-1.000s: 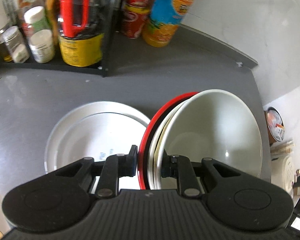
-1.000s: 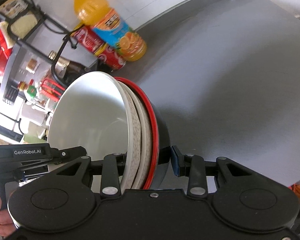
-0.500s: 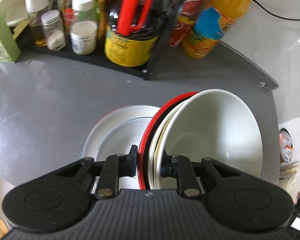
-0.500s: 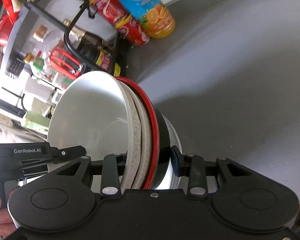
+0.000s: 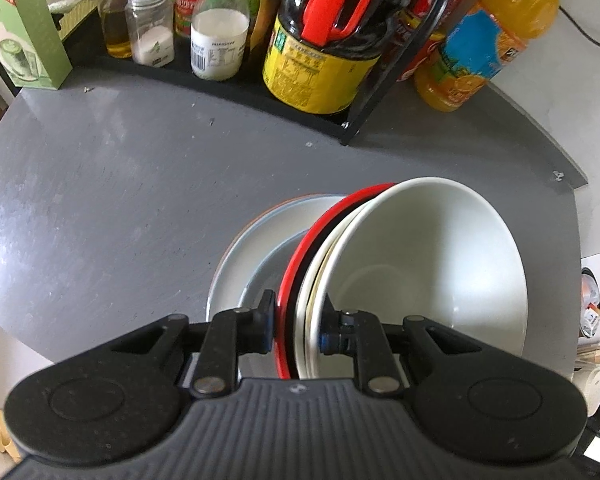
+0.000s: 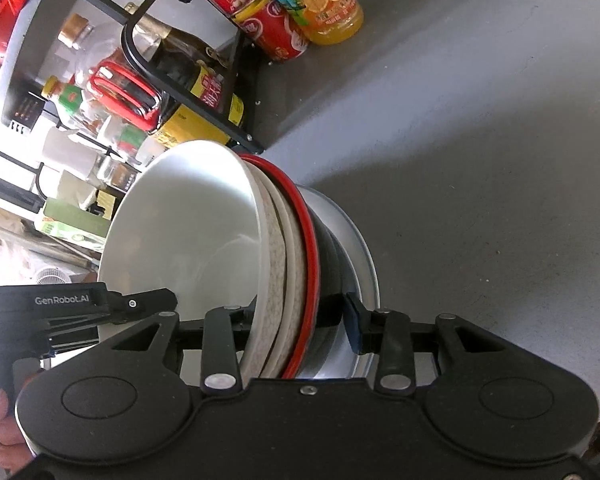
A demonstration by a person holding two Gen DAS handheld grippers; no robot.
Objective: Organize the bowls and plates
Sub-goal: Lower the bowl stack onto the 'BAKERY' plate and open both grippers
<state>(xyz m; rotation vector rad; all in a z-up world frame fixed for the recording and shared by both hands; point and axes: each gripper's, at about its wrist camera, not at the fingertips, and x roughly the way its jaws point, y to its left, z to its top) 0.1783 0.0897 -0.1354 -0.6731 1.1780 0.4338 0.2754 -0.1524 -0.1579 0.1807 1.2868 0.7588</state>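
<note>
the left gripper [image 5: 296,330] pinches the rims of a nested stack of bowls [image 5: 420,264], white bowl innermost, red-rimmed black bowl outermost. the stack is tilted on edge over a pale plate [image 5: 260,240] lying on the grey table [image 5: 120,200]. the right gripper [image 6: 300,320] straddles the stack's opposite rim; its jaws have just been opening, and the right-hand pad stands clear of the black bowl. a rack of bottles [image 5: 320,52] and an orange juice bottle [image 5: 480,36] stand at the table's back.

Bright daylight, glare on the white bowl [image 6: 188,216], soft shadows on the grey counter [image 5: 112,200], fisheye-bent edges.
</note>
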